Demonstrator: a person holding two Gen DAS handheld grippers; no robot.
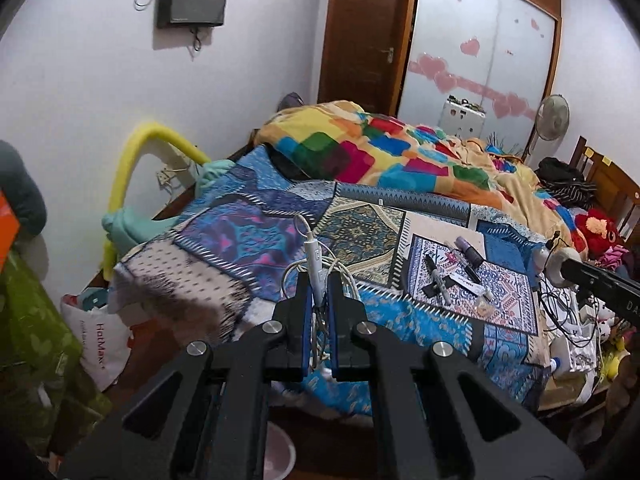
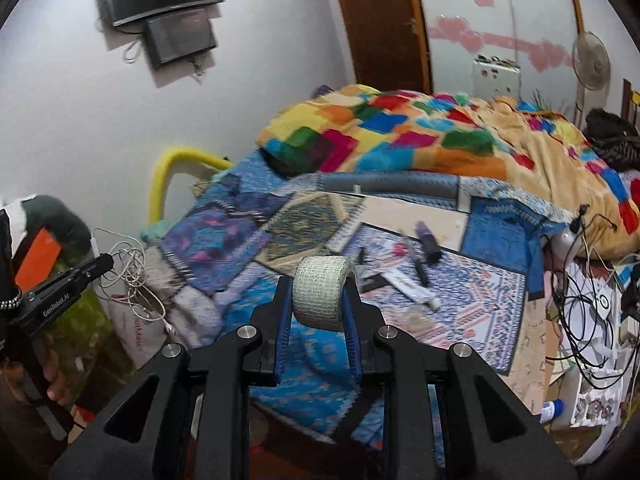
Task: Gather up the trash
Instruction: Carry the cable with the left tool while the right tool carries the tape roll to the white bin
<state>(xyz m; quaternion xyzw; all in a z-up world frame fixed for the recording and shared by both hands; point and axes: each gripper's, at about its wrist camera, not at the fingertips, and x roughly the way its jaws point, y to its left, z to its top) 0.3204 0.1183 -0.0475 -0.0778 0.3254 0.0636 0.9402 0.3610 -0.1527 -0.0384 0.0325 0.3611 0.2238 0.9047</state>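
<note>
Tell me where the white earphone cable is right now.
The white earphone cable is clamped in the left gripper, dangling above the bed's near left corner.

1. Tangled white earphone cable with inline remote (image 1: 316, 276): clamped between the closed jaws of the left gripper (image 1: 319, 280), loops trailing below, raised above the near left corner of the bed.
2. Off-white woven bandage roll (image 2: 322, 296): pinched sideways between the right gripper (image 2: 318, 300) pads, held above the near bed edge.
</note>
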